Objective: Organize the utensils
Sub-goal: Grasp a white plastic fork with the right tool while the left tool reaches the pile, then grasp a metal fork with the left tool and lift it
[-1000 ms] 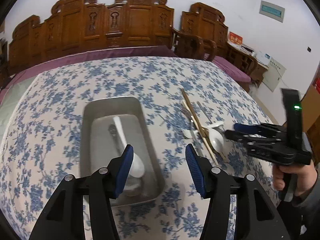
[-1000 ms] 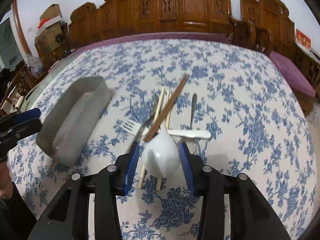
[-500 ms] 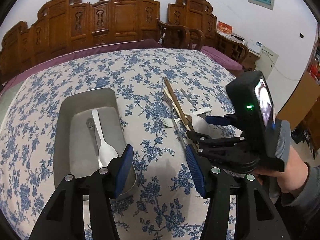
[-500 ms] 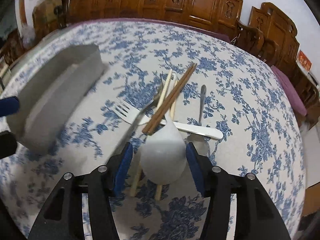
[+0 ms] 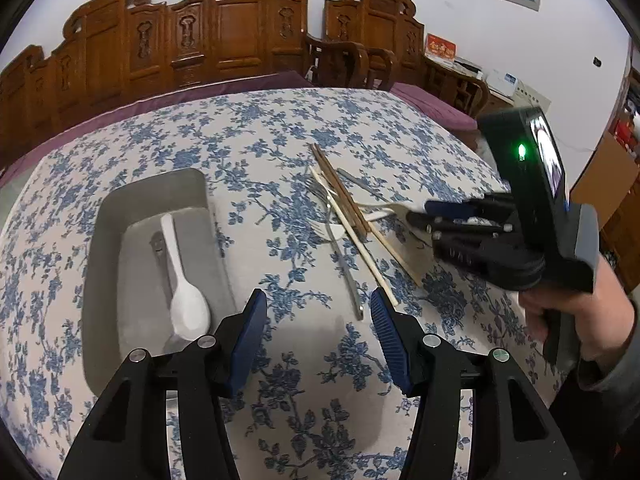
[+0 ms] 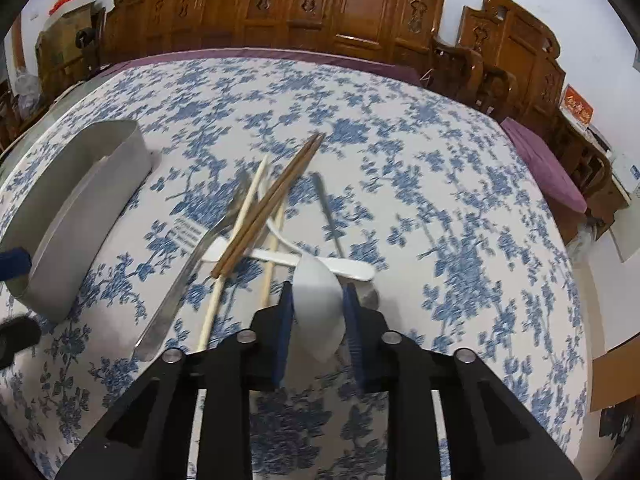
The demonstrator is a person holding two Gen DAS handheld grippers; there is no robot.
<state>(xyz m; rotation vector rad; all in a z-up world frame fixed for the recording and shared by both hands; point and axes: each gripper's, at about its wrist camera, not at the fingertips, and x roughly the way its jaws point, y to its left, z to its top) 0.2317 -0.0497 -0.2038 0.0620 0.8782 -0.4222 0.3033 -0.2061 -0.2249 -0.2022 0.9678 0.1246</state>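
Note:
My right gripper (image 6: pixel 316 304) is closing its jaws, and both blue pads press the bowl of a white spoon (image 6: pixel 318 300), which is tipped up off the cloth. Around it lie brown chopsticks (image 6: pixel 272 204), pale chopsticks (image 6: pixel 240 240), a metal fork (image 6: pixel 188 256) and a metal spoon (image 6: pixel 328 212). In the left wrist view my left gripper (image 5: pixel 318 328) hangs open over bare cloth, just right of the grey tray (image 5: pixel 100 240). That tray holds a white spoon (image 5: pixel 182 280) and a metal spoon (image 5: pixel 157 242). The right gripper (image 5: pixel 420 216) shows at the pile's right end.
A flat white handle (image 6: pixel 336 266) lies under the chopsticks. Carved wooden chairs (image 5: pixel 240 32) line the far side of the blue-flowered table (image 5: pixel 280 120). A person's hand (image 5: pixel 560 312) holds the right gripper at the table's right edge.
The right gripper's jaws have narrowed onto the white spoon's bowl, which now stands tilted. In the left wrist view the tray has slid leftward and the right gripper has come closer.

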